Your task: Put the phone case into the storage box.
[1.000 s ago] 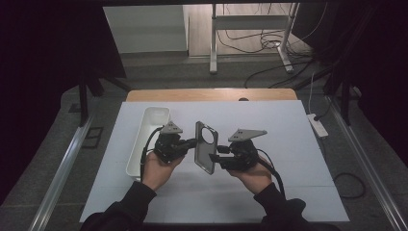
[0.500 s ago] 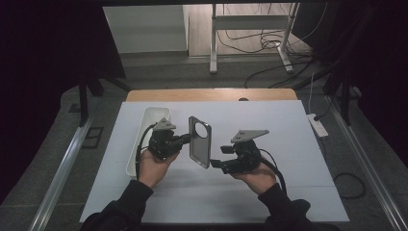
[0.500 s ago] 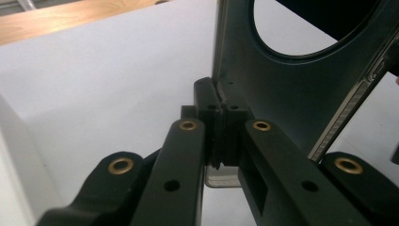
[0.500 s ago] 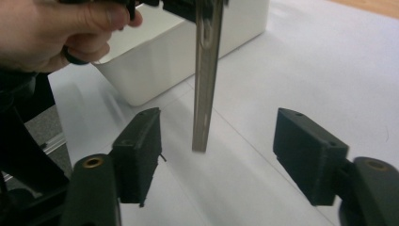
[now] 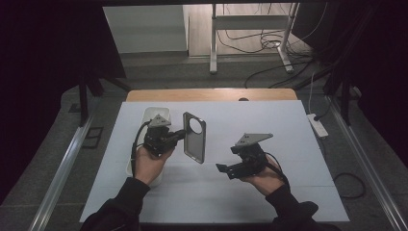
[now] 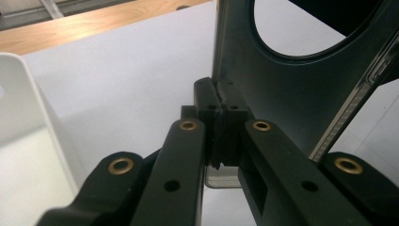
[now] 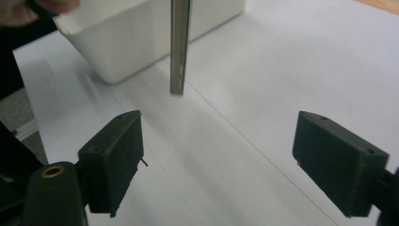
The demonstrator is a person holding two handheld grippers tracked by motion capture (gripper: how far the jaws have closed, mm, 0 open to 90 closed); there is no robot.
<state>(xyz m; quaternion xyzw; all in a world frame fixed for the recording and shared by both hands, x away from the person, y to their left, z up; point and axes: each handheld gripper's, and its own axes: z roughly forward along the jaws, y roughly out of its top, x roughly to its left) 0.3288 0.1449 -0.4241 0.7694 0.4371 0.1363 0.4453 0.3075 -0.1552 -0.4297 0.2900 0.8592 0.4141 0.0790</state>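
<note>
A dark grey phone case point(image 5: 195, 137) with a round camera hole hangs upright above the white table sheet point(image 5: 279, 125). My left gripper point(image 5: 182, 136) is shut on its left edge. In the left gripper view the pads point(image 6: 220, 117) pinch the rim of the case point(image 6: 291, 89). My right gripper point(image 5: 222, 169) sits apart to the lower right, open. Its jaws have just been opening and nothing is between them. In the right gripper view point(image 7: 221, 155) the case point(image 7: 179, 47) shows edge-on, farther off.
A white bin point(image 5: 144, 118) stands at the sheet's left side, behind my left hand; it also appears as the bin point(image 7: 141, 42) and bin point(image 6: 23, 117). A wooden table edge point(image 5: 211, 94) runs along the back. A power strip point(image 5: 318, 125) lies off the right side.
My right gripper let go of the phone case, opened, and drew back to the right. My left gripper kept the case and shifted it slightly left.
</note>
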